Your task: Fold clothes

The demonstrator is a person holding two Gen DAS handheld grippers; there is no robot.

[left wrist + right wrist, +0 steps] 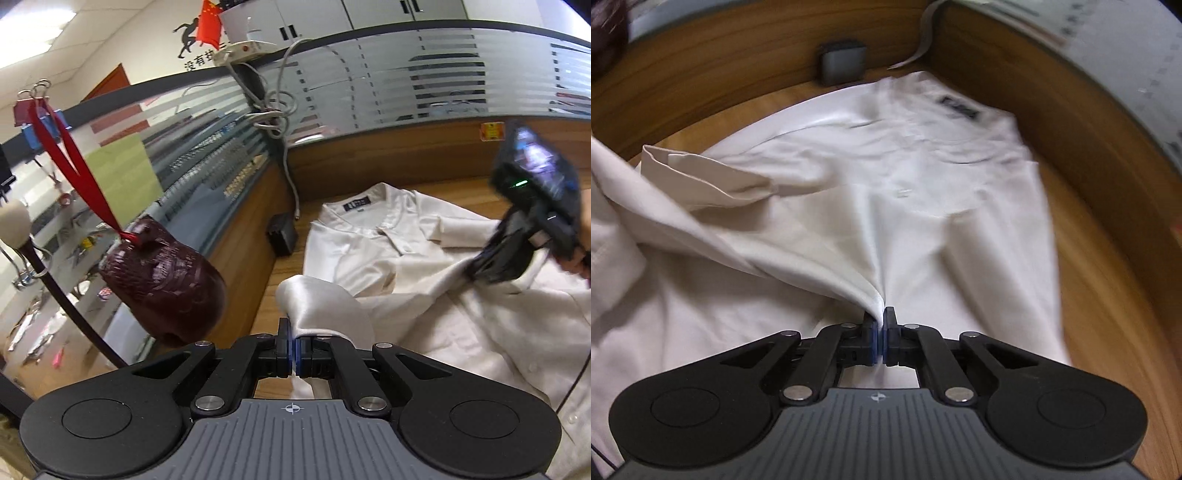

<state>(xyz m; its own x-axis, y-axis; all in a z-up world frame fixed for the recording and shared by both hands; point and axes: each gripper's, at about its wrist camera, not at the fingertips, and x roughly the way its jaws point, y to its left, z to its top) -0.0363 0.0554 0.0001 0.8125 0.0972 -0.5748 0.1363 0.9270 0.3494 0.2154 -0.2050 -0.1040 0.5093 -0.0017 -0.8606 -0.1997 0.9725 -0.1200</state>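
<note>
A cream button-up shirt [369, 254] lies on the wooden desk [266, 291], collar and dark label toward the far wall. My left gripper [295, 347] is shut on a fold of the shirt's fabric at its left edge, lifted off the desk. My right gripper [880, 332] is shut on another fold of the shirt [923, 177], and the cloth is pulled into a ridge toward it. The right gripper also shows in the left wrist view [495, 266], over the shirt's middle. A sleeve cuff [701, 177] lies bunched at the left.
A dark red carved ornament [166, 284] hangs on a red ribbon close to my left gripper. A small black box [282, 234] sits in the desk corner, and it also shows in the right wrist view [842, 61]. Wooden partition walls [388, 155] enclose the desk, with cables hanging above.
</note>
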